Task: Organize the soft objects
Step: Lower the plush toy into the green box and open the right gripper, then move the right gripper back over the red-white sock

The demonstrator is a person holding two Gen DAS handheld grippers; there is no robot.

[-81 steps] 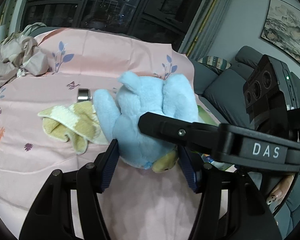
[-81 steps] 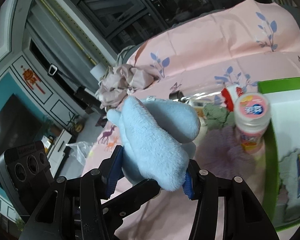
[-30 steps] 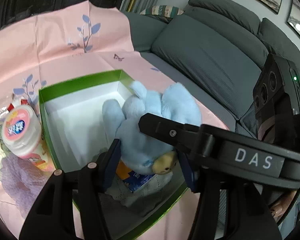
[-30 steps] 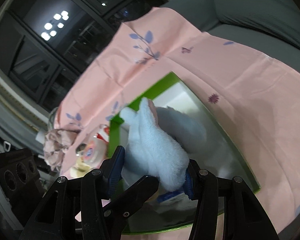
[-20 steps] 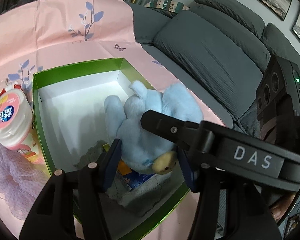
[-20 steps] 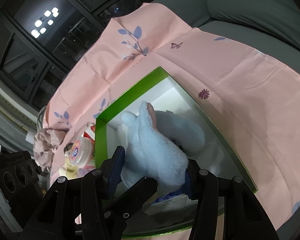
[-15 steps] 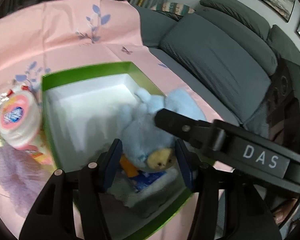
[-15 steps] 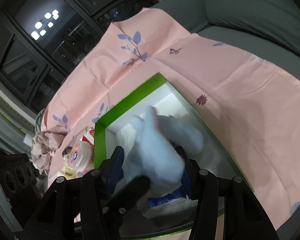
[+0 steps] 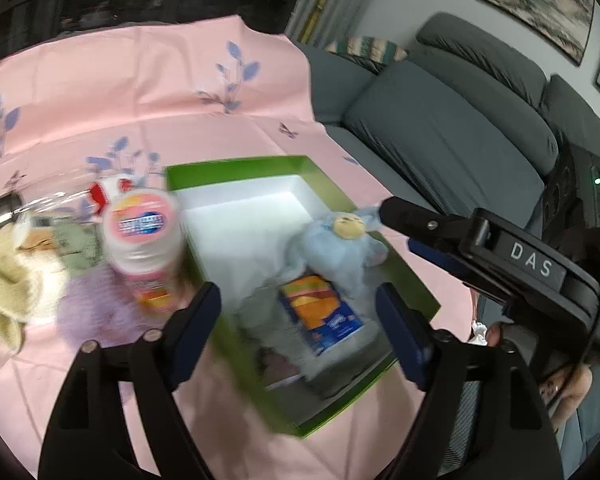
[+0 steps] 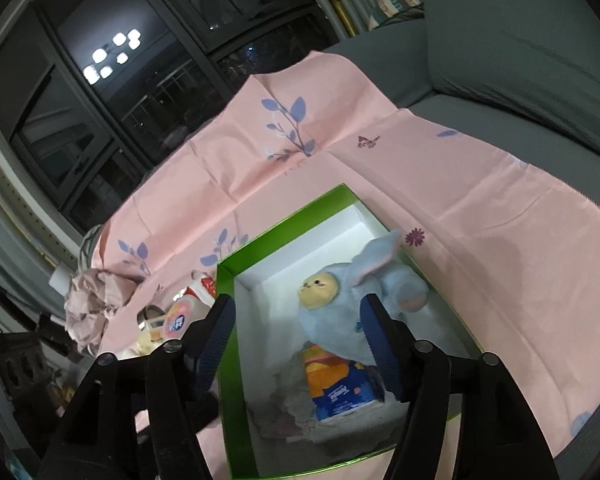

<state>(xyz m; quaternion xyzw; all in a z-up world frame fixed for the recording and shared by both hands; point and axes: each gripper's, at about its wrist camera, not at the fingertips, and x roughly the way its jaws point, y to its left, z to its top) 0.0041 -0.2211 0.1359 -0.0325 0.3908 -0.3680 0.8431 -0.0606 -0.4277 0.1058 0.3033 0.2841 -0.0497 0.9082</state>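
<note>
A light blue plush bunny (image 10: 356, 304) with a yellow face lies inside the green box (image 10: 276, 232), against its right wall, partly on an orange and blue packet (image 10: 336, 380) and a grey cloth (image 10: 288, 396). My right gripper (image 10: 300, 344) is open and empty just above the box. In the left wrist view my left gripper (image 9: 300, 320) is open and empty over the box (image 9: 236, 164), with the bunny (image 9: 340, 248) and the packet (image 9: 320, 312) below it. The right gripper's finger (image 9: 428, 224) shows beside the bunny.
A pink-capped bottle (image 9: 142, 240) stands left of the box, over a lilac cloth (image 9: 96, 308). A yellow-white knit cloth (image 9: 4, 280) and a green cloth (image 9: 76, 248) lie further left. A crumpled beige cloth (image 10: 96, 300) lies at the far edge. A grey sofa (image 9: 460, 120) is on the right.
Both grippers carried the bunny from the pink cloth into the green box, then opened and let it go. The bunny now rests in the box and both grippers have pulled back.
</note>
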